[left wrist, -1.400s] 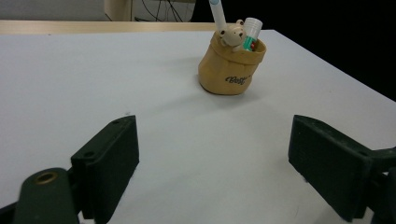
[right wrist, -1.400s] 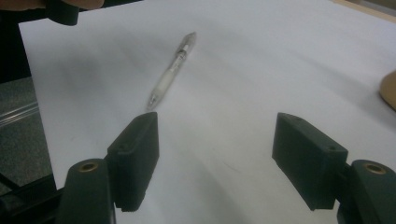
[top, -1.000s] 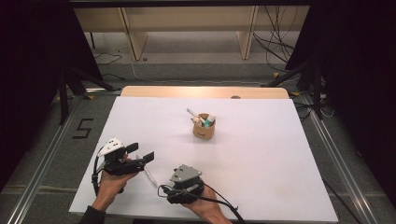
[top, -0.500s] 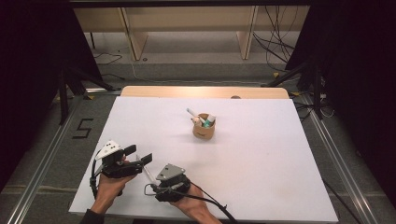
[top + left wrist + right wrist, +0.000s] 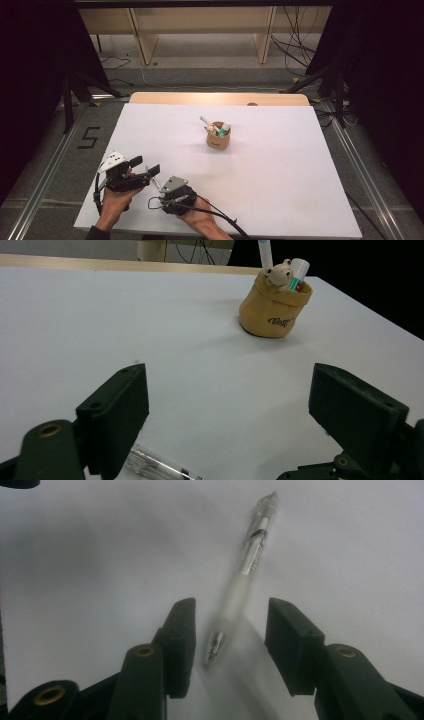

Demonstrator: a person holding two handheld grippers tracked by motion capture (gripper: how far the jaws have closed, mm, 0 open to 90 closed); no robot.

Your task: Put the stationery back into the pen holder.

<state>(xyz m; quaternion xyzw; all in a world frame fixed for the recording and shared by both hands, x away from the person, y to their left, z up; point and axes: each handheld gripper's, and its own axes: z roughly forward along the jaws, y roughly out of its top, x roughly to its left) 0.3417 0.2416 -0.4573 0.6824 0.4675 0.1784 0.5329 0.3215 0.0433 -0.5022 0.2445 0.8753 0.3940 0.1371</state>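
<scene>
High view: left gripper (image 5: pixel 148 167) and right gripper (image 5: pixel 159 186) low at the near-left of the white desk (image 5: pixel 280 165); left gripper view: jaws wide apart, nothing between; right gripper view: jaws just closing, still apart around a clear pen (image 5: pixel 242 577) lying on the desk.

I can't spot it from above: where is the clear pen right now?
The clear pen lies on the white table at the near left, its tip between the right claw's open jaws, beside the left claw.
</scene>
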